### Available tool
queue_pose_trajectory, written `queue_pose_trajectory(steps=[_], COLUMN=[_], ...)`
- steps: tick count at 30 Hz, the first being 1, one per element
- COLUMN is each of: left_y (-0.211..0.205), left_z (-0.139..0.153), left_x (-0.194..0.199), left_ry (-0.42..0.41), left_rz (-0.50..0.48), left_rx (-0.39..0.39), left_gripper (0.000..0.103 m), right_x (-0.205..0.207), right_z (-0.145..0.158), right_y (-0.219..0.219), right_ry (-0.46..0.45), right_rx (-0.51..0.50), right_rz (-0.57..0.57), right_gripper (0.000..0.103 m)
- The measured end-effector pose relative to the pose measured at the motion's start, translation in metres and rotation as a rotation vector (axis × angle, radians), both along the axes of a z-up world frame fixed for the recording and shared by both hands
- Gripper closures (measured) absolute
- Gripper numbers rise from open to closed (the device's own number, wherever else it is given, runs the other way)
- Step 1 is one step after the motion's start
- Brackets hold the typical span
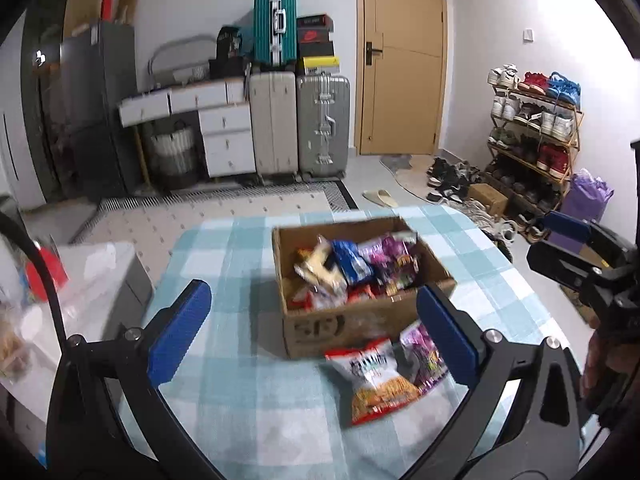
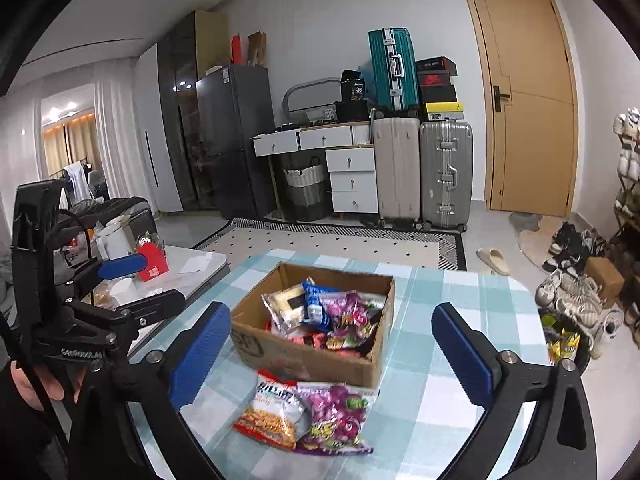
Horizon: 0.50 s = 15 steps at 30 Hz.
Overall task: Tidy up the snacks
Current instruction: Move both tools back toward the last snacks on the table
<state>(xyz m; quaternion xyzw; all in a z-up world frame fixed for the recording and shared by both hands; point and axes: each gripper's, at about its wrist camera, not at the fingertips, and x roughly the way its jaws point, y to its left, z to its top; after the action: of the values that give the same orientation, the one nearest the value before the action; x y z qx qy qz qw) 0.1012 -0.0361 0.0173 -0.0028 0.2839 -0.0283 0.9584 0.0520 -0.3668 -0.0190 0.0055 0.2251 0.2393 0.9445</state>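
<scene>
While the left wrist view is somewhat blurred, it shows the left tool (image 1: 312,336) spread wide above the surface (image 1: 224,248), which is covered by a blue-and-white checked cloth, with nothing between its blue pads. An open cardboard box (image 1: 352,324) sits on the surface, filled with snack packets (image 1: 356,268). Just in front of the box lie a red-and-white snack bag (image 1: 376,380) and, beside it and partly behind the tool's right finger, a purple snack bag (image 1: 422,356). At the right edge the right tool (image 1: 576,248) comes into view, gripped by a hand (image 1: 600,364).

From the right wrist view, the right tool (image 2: 332,348) also stands wide open and holds nothing. The cardboard box (image 2: 320,356) sits on the checked surface (image 2: 452,292) between its fingers and farther off. The red-and-white snack bag (image 2: 272,416) and purple snack bag (image 2: 336,420) lie side by side, touching, against the box's near wall. At left, a hand (image 2: 36,388) holds the left tool (image 2: 140,280), also wide open, in front of a cluttered white side table (image 2: 196,260).
</scene>
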Motion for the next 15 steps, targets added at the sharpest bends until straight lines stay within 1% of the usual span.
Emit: queue_pose_trajectory(steps=[2, 6, 8, 11, 15], left_y=[0.005, 0.010, 0.012, 0.011, 0.006], left_z=[-0.012, -0.035, -0.047, -0.069, -0.099], left_x=[-0.004, -0.012, -0.014, -0.012, -0.006], left_ry=[0.017, 0.028, 0.024, 0.047, 0.079], left_rz=[0.006, 0.027, 0.036, 0.041, 0.045], left_rx=[-0.020, -0.014, -0.031, -0.056, -0.058], left_gripper=[0.000, 0.000, 0.000, 0.000, 0.000], right_x=[-0.004, -0.008, -0.006, -0.001, 0.012], right_z=[-0.008, -0.031, -0.044, -0.065, -0.097], right_y=[-0.004, -0.011, -0.011, -0.012, -0.010], right_ry=[0.010, 0.061, 0.080, 0.118, 0.189], right_rx=[0.013, 0.042, 0.043, 0.043, 0.035], right_rz=[-0.009, -0.012, -0.014, -0.023, -0.028], right_gripper=[0.000, 0.000, 0.000, 0.000, 0.000])
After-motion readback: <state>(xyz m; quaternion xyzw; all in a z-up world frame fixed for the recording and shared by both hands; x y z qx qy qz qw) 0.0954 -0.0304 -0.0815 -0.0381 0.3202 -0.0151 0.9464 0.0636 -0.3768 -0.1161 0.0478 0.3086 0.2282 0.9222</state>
